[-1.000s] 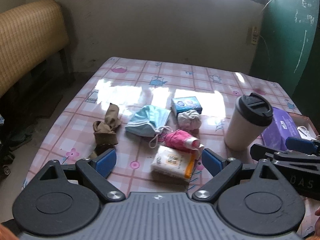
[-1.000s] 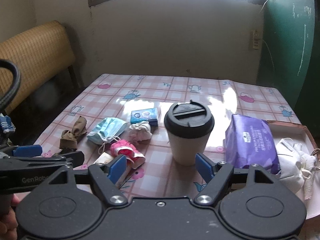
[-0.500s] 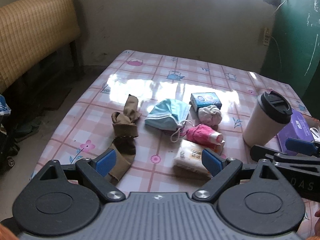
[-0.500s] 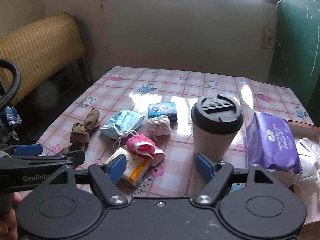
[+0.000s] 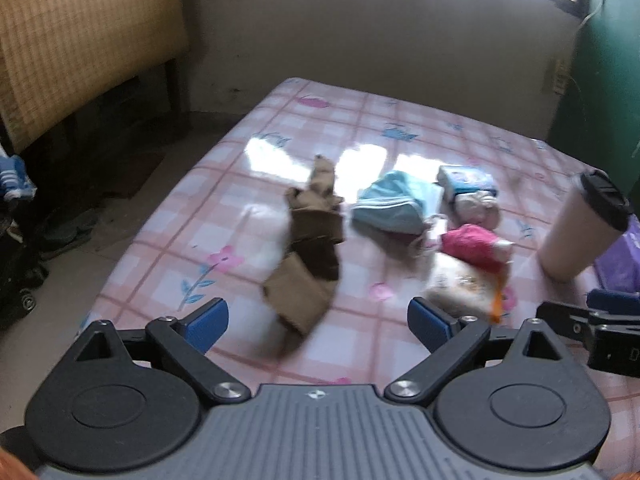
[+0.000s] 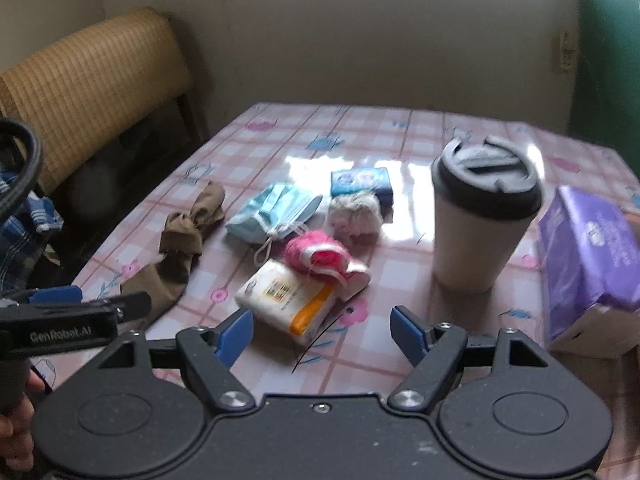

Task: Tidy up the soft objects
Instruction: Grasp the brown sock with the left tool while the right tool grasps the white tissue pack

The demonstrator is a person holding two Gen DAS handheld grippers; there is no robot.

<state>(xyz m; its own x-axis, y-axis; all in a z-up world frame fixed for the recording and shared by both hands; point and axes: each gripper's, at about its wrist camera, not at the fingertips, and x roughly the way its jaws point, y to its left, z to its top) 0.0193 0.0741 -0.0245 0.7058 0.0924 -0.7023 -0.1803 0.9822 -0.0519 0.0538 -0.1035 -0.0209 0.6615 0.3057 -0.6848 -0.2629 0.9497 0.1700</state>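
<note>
A brown sock (image 5: 310, 256) (image 6: 182, 240) lies on the pink checked tablecloth (image 5: 240, 208), straight ahead of my open, empty left gripper (image 5: 318, 322). To its right lie a blue face mask (image 5: 394, 204) (image 6: 272, 212), a pink rolled cloth (image 5: 474, 242) (image 6: 320, 254), a white cloth ball (image 6: 354, 212) and a white tissue pack (image 6: 288, 300). My right gripper (image 6: 322, 334) is open and empty, just short of the tissue pack. The left gripper shows at the left edge of the right wrist view (image 6: 80, 312).
A white cup with a black lid (image 6: 482, 216) stands right of the soft items. A purple wipes pack (image 6: 592, 256) sits in a box at the right edge. A small blue box (image 6: 360, 182) lies behind the cloth ball. A wicker bench (image 5: 80, 40) stands left of the table.
Both grippers have swung left. The brown sock now sits centred ahead of the left gripper, and the tissue pack ahead of the right. Both jaws stay open.
</note>
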